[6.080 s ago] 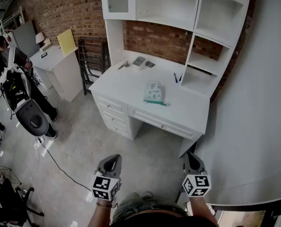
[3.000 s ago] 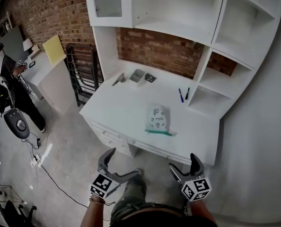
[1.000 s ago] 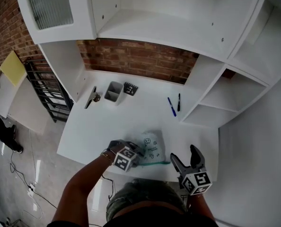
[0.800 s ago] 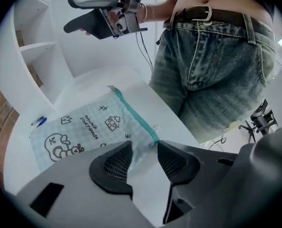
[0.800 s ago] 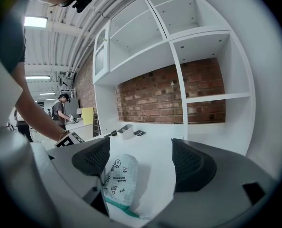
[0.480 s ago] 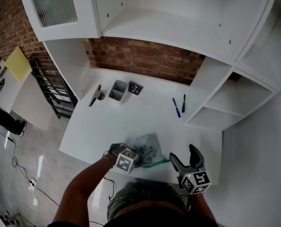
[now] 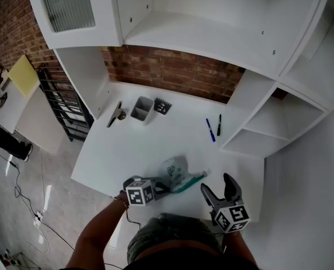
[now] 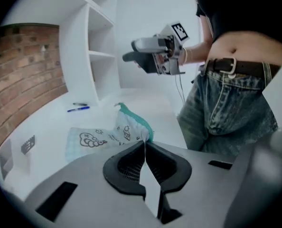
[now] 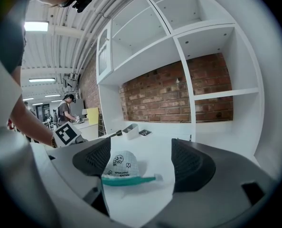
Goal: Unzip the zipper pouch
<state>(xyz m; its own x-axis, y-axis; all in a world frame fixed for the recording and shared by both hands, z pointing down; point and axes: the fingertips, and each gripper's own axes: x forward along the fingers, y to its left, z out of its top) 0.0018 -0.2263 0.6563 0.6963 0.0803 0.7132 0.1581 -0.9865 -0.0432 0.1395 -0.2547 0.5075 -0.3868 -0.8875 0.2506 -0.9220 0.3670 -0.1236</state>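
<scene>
Zipper pouch (image 7: pixel 176 171) is lying on the white counter (image 7: pixel 134 146) by the brick wall (image 7: pixel 172 72), zipper edge (image 7: pixel 189 180) running left-right; left tongs (image 7: pixel 163 185) pinching its corner, right tongs (image 7: pixel 217 185) gaping.

The head view looks steeply down; all three views share the pouch (image 7: pixel 175 172).

A blue pen (image 7: pixel 211 130), a black pen (image 7: pixel 219 125) and a grey bin (image 7: pixel 141 109) lie on the white desk (image 7: pixel 156 142).
</scene>
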